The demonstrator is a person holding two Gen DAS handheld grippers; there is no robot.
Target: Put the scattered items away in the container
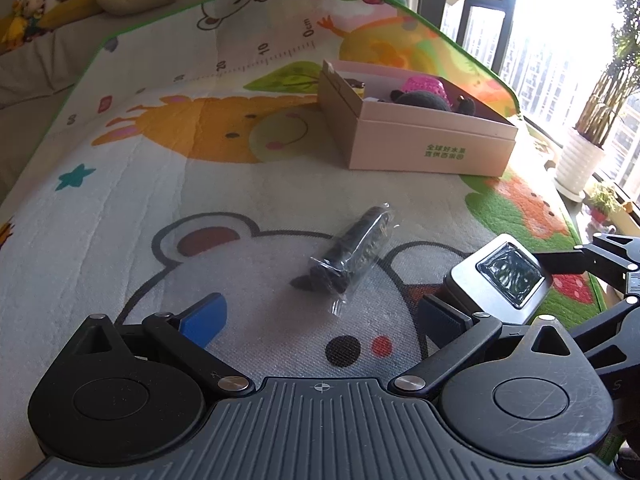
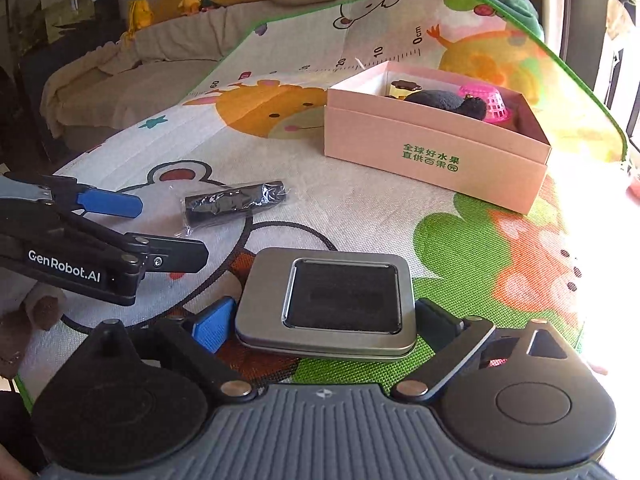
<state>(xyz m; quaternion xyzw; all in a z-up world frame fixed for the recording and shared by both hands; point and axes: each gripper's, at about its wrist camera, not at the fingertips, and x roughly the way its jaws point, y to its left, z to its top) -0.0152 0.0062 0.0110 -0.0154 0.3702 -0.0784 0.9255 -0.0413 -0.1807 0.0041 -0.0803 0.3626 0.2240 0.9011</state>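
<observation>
- Cartoon-printed woven play mat (image 2: 360, 208) on the floor; sofa (image 2: 120, 64) beyond its far edge.
- Pink cardboard box (image 2: 436, 148) near the far right corner.
- Plastic-wrapped black cylinder (image 2: 236, 202) mid-mat, before the left hand-held gripper (image 1: 324, 316), jaws apart.
- Flat windowed metal tin (image 2: 326, 304) between the right hand-held gripper (image 2: 326, 330) pads, near edge; grip uncertain.

Bare mat (image 2: 360, 216) lay open between the silver tin (image 2: 328, 304) and the pink box (image 2: 432, 148); only the wrapped black roll (image 2: 234, 204) lay off to the left.
</observation>
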